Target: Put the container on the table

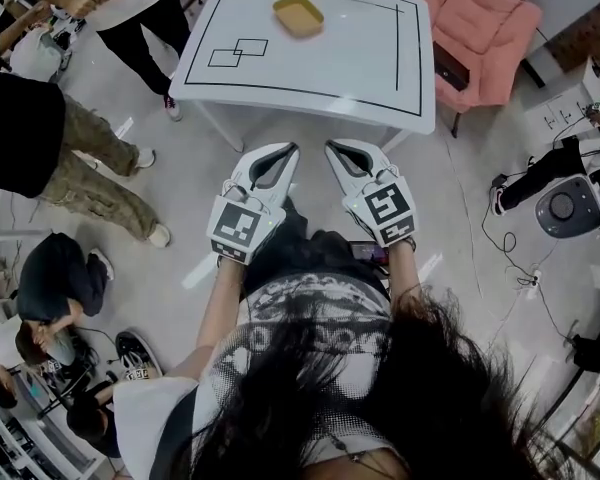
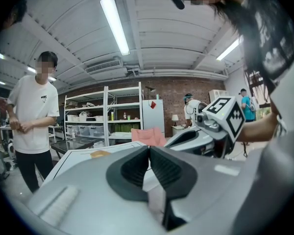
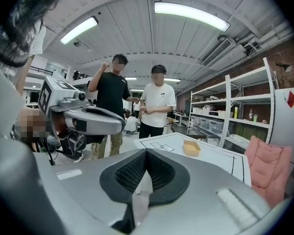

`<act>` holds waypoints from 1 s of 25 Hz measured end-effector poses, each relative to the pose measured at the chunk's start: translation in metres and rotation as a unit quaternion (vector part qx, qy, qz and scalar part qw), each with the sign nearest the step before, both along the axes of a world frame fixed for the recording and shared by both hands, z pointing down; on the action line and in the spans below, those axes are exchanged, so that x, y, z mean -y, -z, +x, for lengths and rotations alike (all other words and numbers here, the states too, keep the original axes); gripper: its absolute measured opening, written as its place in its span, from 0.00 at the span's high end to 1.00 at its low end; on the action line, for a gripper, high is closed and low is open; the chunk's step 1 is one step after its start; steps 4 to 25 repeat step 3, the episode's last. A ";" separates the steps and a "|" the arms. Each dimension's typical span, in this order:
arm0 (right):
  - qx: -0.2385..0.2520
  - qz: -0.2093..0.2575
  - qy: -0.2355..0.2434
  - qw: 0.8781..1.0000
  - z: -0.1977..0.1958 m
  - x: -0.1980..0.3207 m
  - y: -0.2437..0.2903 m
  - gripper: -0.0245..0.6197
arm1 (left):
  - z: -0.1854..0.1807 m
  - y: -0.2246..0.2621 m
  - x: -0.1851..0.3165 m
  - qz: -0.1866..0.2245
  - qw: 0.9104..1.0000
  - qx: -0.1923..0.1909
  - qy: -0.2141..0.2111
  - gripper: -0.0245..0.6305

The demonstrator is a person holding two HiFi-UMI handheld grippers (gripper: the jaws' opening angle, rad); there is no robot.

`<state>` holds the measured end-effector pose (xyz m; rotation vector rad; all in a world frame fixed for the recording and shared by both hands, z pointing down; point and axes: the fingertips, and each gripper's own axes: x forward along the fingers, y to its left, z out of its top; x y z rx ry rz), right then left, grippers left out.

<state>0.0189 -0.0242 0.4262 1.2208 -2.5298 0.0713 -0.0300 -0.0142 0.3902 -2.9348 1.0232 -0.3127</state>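
Container: shallow, yellow, upright on the white table. It sits near the far edge, inside the black border line, at 12 o'clock from the person. Nothing touches it.

Two outlined squares are taped on the tabletop at about 8 o'clock from the container, well apart from it.

Left gripper and right gripper hang side by side off the table's near edge, tips toward the table, well apart from the container. On each, the jaws are pressed together with nothing between them.

Pink armchair stands just beside the table at 3 o'clock. Two people stand on the table's 9 o'clock side.
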 end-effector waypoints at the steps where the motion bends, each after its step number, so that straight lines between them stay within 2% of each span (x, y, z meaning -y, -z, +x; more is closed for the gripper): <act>1: 0.000 0.001 0.000 1.000 0.000 0.000 0.000 0.96 | 0.000 0.000 0.000 0.000 1.000 0.000 0.000 0.96; 25: 0.000 0.003 0.000 1.000 0.000 0.000 -0.001 0.96 | -0.001 -0.001 0.001 0.001 1.000 0.000 0.001 0.96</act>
